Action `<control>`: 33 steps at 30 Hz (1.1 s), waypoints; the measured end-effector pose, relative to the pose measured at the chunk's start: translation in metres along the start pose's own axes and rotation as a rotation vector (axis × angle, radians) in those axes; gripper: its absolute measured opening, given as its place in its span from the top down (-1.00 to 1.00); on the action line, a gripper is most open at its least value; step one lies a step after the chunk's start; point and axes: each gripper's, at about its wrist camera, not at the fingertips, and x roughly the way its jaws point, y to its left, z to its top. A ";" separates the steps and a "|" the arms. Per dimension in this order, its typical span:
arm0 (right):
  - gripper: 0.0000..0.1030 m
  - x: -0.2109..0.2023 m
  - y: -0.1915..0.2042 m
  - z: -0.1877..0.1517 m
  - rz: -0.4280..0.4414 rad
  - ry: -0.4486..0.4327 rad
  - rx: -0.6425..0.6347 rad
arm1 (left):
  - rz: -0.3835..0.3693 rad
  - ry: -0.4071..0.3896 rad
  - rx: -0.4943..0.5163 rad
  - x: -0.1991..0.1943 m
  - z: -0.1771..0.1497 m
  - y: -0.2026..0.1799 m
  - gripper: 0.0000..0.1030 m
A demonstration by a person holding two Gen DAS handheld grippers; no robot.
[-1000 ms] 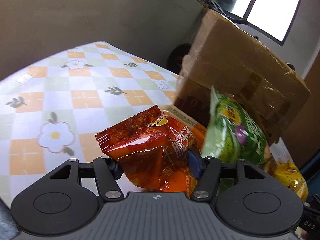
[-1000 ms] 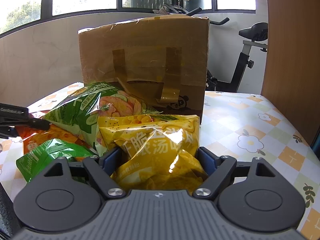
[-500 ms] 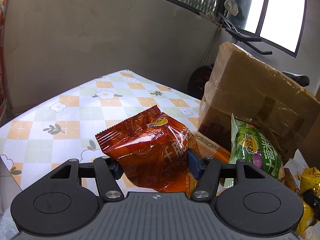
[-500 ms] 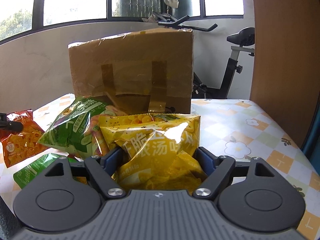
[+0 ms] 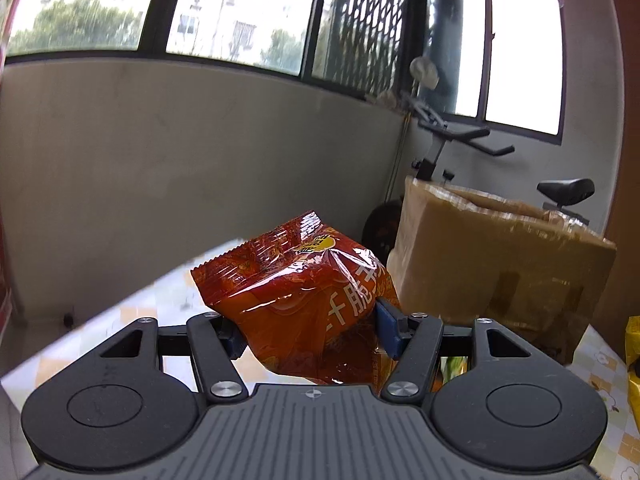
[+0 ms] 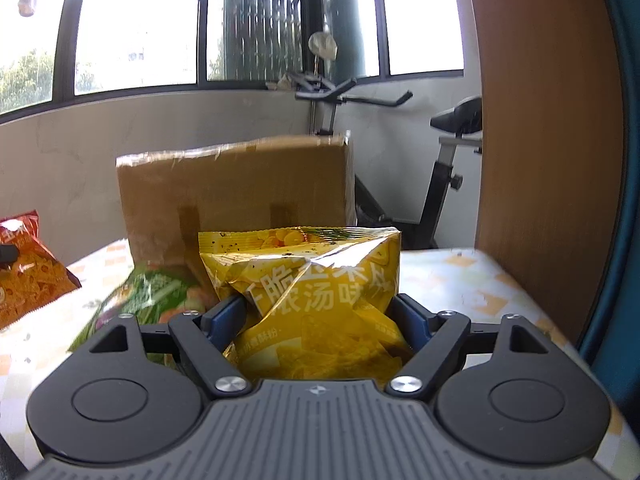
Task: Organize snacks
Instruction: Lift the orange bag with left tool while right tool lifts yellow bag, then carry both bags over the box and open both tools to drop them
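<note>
Jaws pinch crinkled red snack bag point(image 5: 304, 300); glossy yellow snack bag point(image 6: 316, 304).

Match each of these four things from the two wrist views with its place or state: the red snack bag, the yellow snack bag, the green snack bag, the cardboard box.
Things:
1. red snack bag
2. yellow snack bag
3. green snack bag
4. cardboard box

Places or states:
A. stands on the table by the exercise bike
B. gripped in the right tongs
C. lies on the table, ungripped
D. gripped in the left tongs

Pairs: 1-D, 2-B, 3-C, 4-A
</note>
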 end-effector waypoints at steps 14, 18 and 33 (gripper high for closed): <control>-0.59 -0.006 0.000 0.075 0.065 -0.177 -0.017 | -0.119 -0.129 -0.011 0.001 0.088 -0.043 -0.25; -0.59 0.003 0.000 0.091 0.072 -0.203 -0.033 | -0.129 -0.133 0.001 0.016 0.098 -0.056 -0.25; -0.59 0.060 0.001 0.130 0.138 -0.242 -0.018 | -0.234 -0.104 0.083 0.087 0.108 -0.104 -0.25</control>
